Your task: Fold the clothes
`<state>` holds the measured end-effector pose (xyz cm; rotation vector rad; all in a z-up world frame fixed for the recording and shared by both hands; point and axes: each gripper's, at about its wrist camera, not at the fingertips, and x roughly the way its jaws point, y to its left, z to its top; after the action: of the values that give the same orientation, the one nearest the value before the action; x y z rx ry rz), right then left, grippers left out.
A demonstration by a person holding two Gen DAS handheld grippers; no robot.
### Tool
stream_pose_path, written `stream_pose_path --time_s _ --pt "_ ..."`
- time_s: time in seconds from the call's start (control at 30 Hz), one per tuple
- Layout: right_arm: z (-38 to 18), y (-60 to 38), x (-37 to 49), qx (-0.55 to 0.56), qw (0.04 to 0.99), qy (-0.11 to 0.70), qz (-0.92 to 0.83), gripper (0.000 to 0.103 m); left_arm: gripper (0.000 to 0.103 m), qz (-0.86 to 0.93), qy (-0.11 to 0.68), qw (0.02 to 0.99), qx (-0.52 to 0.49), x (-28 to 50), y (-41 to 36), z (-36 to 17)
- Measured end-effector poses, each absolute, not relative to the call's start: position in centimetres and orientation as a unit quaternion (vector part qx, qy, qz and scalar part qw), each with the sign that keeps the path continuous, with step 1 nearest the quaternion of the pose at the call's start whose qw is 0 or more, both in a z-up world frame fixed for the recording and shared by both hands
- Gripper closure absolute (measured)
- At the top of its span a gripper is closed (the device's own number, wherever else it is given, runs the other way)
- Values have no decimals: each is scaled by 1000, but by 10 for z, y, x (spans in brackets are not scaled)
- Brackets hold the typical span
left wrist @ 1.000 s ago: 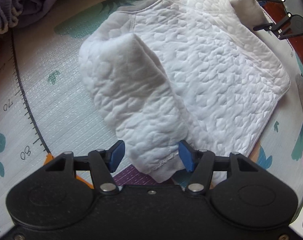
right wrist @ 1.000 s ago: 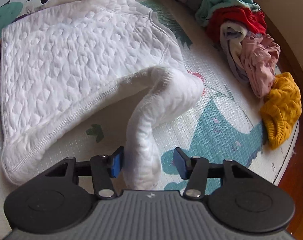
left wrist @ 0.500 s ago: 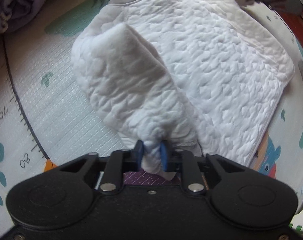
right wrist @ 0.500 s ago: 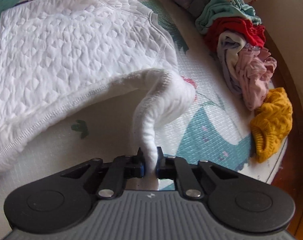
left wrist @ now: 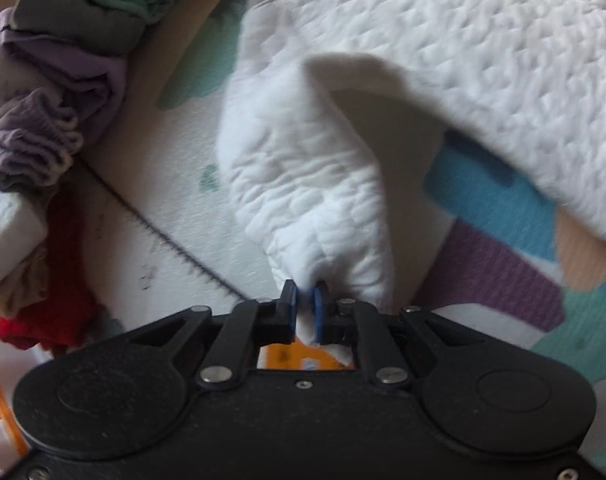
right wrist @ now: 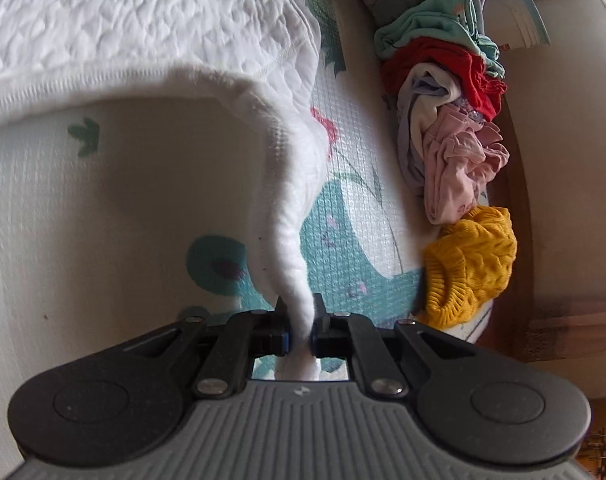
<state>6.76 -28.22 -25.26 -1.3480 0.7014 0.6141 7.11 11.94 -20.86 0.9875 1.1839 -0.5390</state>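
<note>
A white quilted sweatshirt (left wrist: 483,48) hangs lifted above the patterned play mat (left wrist: 143,184), its body spread at the top of both views (right wrist: 123,20). My left gripper (left wrist: 304,304) is shut on the cuff of one sleeve (left wrist: 311,200), which rises from the jaws toward the shoulder. My right gripper (right wrist: 299,322) is shut on the end of the other sleeve (right wrist: 291,200), stretched taut upward from the jaws. The hem edge droops free above the mat in both views.
A heap of unfolded clothes lies along the mat's edge: teal (right wrist: 435,28), red (right wrist: 443,68), pink (right wrist: 459,164) and a yellow knit (right wrist: 471,260) garment. In the left wrist view, purple clothes (left wrist: 51,120) and a red garment (left wrist: 43,312) lie at left.
Both grippers closed on the sleeve ends, then lifted and pulled back; the sweatshirt has come up off the mat and its sleeves are stretched out.
</note>
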Motion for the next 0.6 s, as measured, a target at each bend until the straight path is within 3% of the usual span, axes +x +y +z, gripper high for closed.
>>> stream_pose_path --time_s 0.27,0.6 --pt "-266 -292 74 -632 666 305 253 92 98 -210 480 637 565 80 135 -222" --pt "-276 -292 68 -637 654 315 258 92 98 -168 458 639 594 91 146 -231"
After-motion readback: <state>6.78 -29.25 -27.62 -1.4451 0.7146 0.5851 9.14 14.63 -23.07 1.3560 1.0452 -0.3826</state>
